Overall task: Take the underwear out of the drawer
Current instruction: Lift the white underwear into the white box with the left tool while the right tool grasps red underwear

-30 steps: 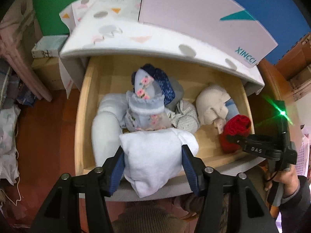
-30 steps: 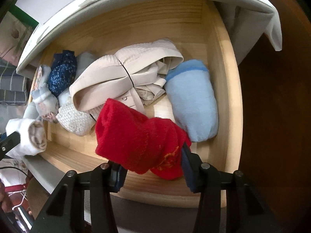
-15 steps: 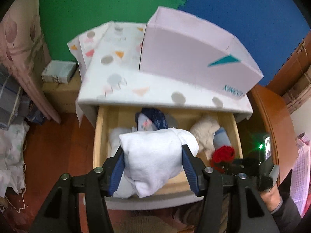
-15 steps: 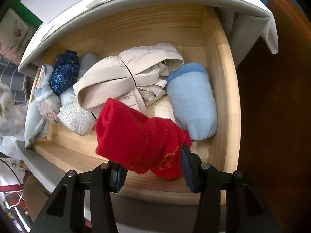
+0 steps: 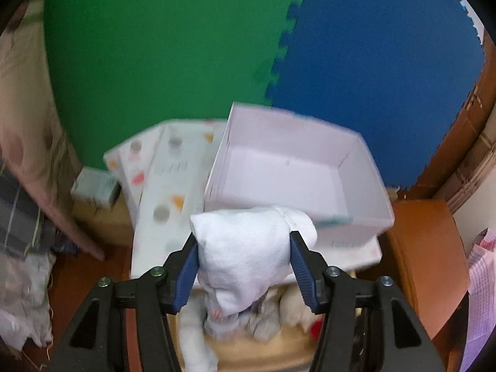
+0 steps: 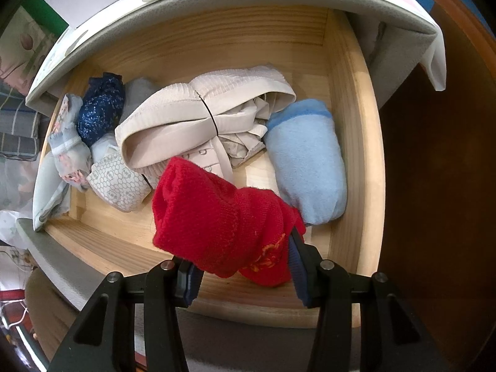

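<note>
i take the drawer (image 6: pixel 353 142) as my landmark and go from its left end to its right. my left gripper (image 5: pixel 245 263) is clamped on a white rolled bundle (image 5: pixel 248 248), pads pressing both flanks; its long axis runs up-down in the left wrist view, the rounded end toward the white box (image 5: pixel 294 167) on the cabinet top and the pointed tail hanging toward the drawer. a second ago that bundle sat low over the drawer's front edge; now it is well above the drawer, level with the open box, and the drawer has shrunk to the bottom of the view (this picture is blurred).

inside the drawer, left end: a floral roll (image 6: pixel 66 136), a dark blue roll (image 6: pixel 100 111), a honeycomb-print bundle (image 6: pixel 119 186). middle: a beige garment (image 6: pixel 198 117). right end: a light blue roll (image 6: pixel 307 161), long axis front to back.

my right gripper (image 6: pixel 245 276) is closed on a red knitted bundle (image 6: pixel 217 217) above the drawer's front half, long axis slanting from upper left to lower right. against the earlier frame it has barely shifted.
</note>
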`<control>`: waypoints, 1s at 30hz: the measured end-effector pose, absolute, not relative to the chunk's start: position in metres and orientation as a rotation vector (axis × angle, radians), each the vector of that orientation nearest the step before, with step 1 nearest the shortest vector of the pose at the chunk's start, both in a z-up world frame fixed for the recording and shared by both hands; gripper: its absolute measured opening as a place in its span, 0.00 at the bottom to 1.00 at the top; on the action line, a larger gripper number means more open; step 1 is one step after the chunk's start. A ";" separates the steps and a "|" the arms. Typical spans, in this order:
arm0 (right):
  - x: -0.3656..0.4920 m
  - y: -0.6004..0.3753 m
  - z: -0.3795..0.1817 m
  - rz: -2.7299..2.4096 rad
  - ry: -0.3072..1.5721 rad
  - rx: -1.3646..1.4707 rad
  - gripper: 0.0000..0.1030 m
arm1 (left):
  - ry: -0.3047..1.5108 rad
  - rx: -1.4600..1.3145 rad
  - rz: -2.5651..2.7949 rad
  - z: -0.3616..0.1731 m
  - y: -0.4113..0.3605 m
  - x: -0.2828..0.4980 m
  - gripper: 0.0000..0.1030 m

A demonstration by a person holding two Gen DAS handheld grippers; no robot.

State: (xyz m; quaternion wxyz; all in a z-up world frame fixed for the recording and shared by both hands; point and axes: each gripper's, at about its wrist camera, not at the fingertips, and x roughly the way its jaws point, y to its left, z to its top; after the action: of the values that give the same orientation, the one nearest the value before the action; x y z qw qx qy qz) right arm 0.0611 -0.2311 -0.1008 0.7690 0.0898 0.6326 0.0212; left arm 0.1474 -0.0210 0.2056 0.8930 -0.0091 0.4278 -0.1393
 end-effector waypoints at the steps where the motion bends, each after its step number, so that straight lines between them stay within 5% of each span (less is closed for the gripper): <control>1: 0.061 -0.231 -0.100 0.044 1.373 0.191 0.43 | 0.877 -0.012 -0.292 0.211 -0.026 0.155 0.55; 7: 0.063 -0.227 -0.104 0.045 1.378 0.178 0.43 | 0.861 0.014 -0.319 0.220 -0.061 0.213 0.55; 14: 0.063 -0.227 -0.103 0.051 1.381 0.176 0.43 | 0.979 0.051 -0.278 0.164 -0.087 0.263 0.55; 30: 0.064 -0.227 -0.105 0.061 1.389 0.188 0.44 | 1.053 0.064 -0.178 0.119 -0.077 0.250 0.55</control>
State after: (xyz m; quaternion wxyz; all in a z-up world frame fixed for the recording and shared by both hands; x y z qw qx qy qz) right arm 0.0642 -0.2273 -0.1051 0.7638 0.0863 0.6390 0.0280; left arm 0.2502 -0.0774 0.1190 0.8603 0.0303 0.5017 -0.0847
